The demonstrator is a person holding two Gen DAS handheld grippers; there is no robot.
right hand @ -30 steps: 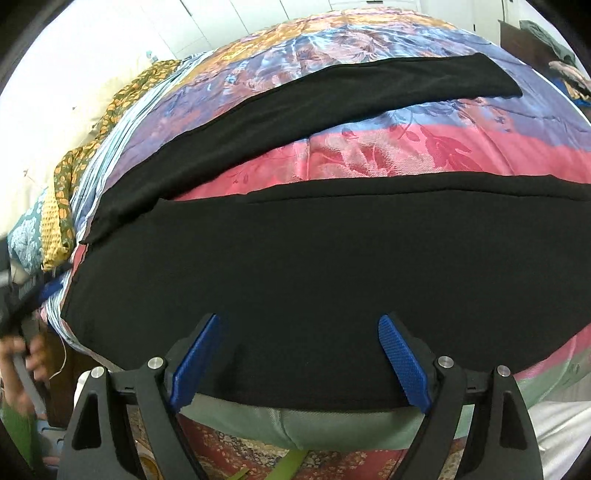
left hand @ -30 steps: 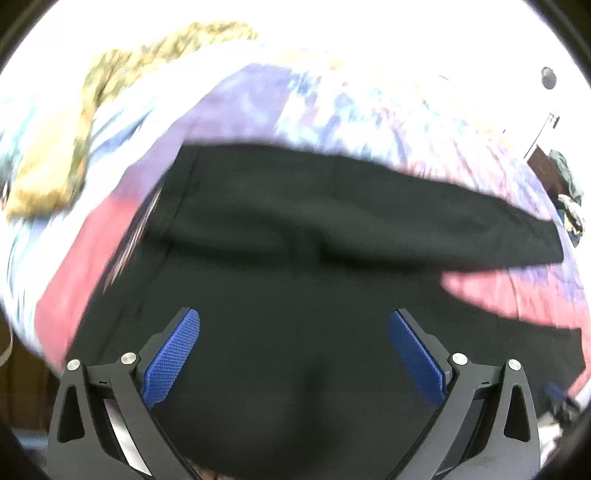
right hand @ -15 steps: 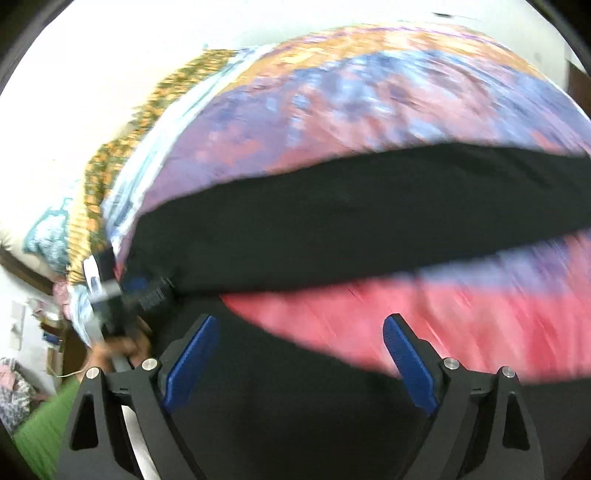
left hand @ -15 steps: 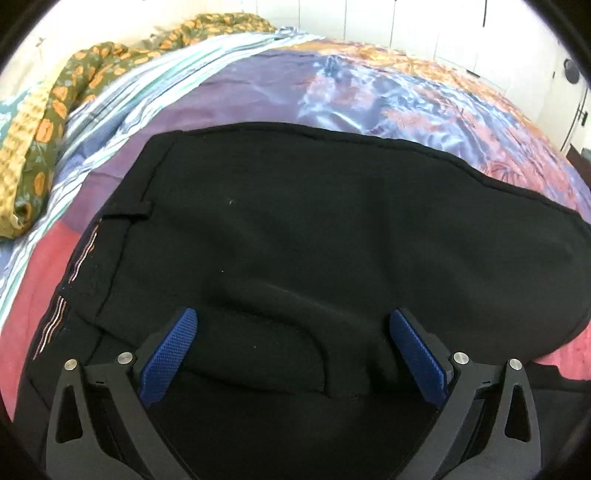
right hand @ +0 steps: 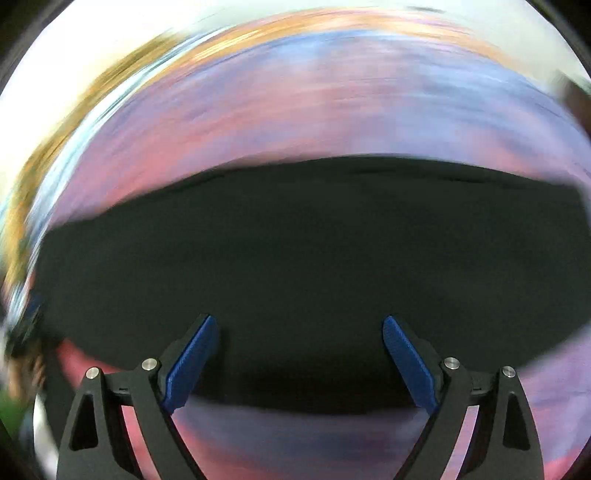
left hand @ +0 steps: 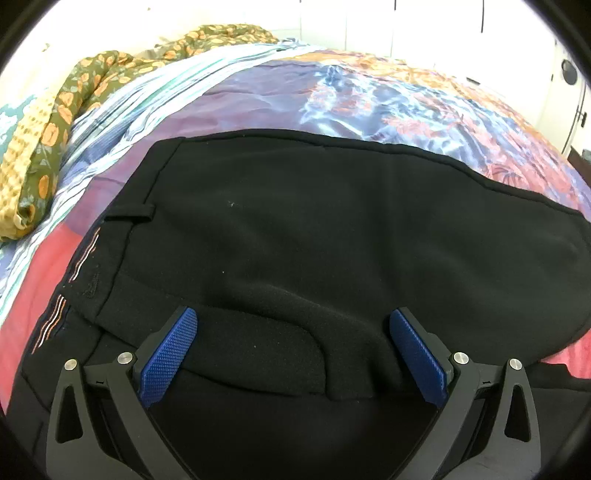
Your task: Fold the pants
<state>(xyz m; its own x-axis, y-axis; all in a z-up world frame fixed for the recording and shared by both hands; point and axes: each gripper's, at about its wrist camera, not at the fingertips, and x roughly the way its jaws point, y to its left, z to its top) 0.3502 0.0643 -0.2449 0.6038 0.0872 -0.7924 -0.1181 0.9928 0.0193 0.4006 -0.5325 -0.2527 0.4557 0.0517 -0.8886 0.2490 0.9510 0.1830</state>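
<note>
Item: black pants (left hand: 332,236), lying on the bed's patchwork bedspread (left hand: 258,99) of pink, purple and blue panels.

Left wrist view, sharp: you get the waistband (left hand: 140,206) at left with a belt loop (left hand: 129,214) and orange-and-white inner stitching (left hand: 83,254). One layer of the pants is folded over another, its rounded edge lying just ahead of your blue pads (left hand: 170,350). A green-and-orange floral cloth (left hand: 55,122) is bunched at the far left edge of the bed. White cupboard doors (left hand: 424,33) stand behind.

Right wrist view, heavily blurred: you see only a broad dark band of the pants (right hand: 314,258) across the smeared bedspread (right hand: 295,110), with none of the waistband detail. At the lower left edge a hand (right hand: 26,369) and a dark object appear, too smeared to identify.

Hidden or cut off: the pants run out of frame at right and below in the left view; leg ends cannot be made out.

Pose:
- Your left hand-held gripper (left hand: 293,350) points steeply down over the fold, released, pads wide apart, fabric between them but not pinched.
- Your right hand-held gripper (right hand: 299,354) is released, pads spread wide above the dark fabric, clamping nothing.
</note>
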